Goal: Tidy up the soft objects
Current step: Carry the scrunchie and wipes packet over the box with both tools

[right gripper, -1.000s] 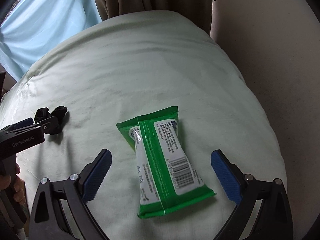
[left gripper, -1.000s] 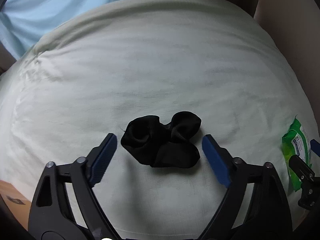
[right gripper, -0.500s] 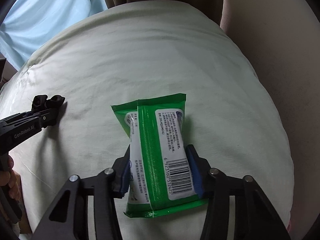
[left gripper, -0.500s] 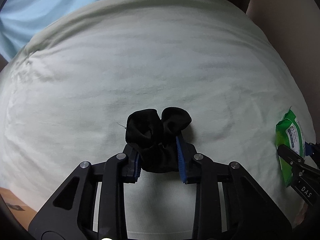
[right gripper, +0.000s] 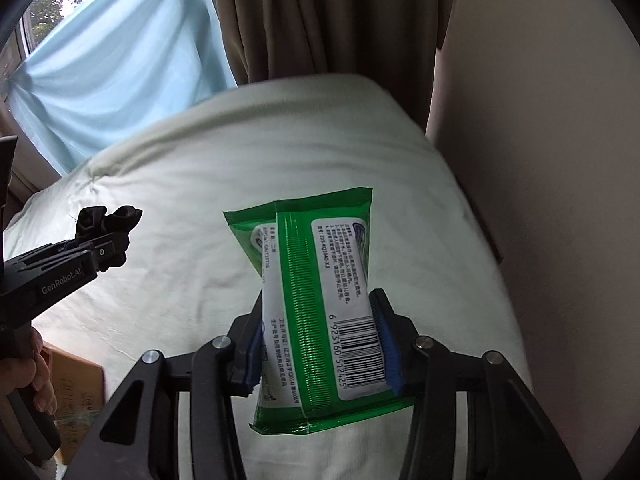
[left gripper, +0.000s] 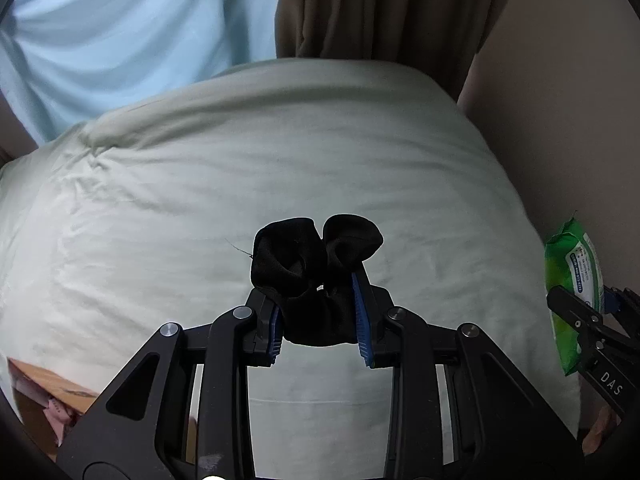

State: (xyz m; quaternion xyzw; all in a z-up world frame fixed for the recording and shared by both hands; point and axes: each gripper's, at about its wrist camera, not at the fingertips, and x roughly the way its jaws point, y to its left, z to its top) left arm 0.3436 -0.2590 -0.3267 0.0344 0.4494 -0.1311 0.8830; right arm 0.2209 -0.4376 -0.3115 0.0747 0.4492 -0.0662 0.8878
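Clamping one black sock bundle [left gripper: 316, 276], the left gripper [left gripper: 320, 320] has its two blue-padded fingers [left gripper: 362, 316] closed against the fabric, which bulges forward past the fingertips above the bed. Its side arm reads "GenRobot.AI" in the right wrist view. The right gripper [right gripper: 320, 340] is closed on one green wet-wipe pack [right gripper: 320, 304], pressing both long edges; the pack points away from the camera, clear of the pale green bedcover [right gripper: 200, 184]. The pack's white back label carries small Chinese text, too fine to read, and a barcode numbered "6 923160 512425". Letters "DAS" show on the right gripper arm in the left wrist view. Behind the bed hang one light blue curtain [right gripper: 120, 80] and one brown curtain [right gripper: 328, 16]. One cardboard box [right gripper: 76, 384] sits beside the bed at lower left.
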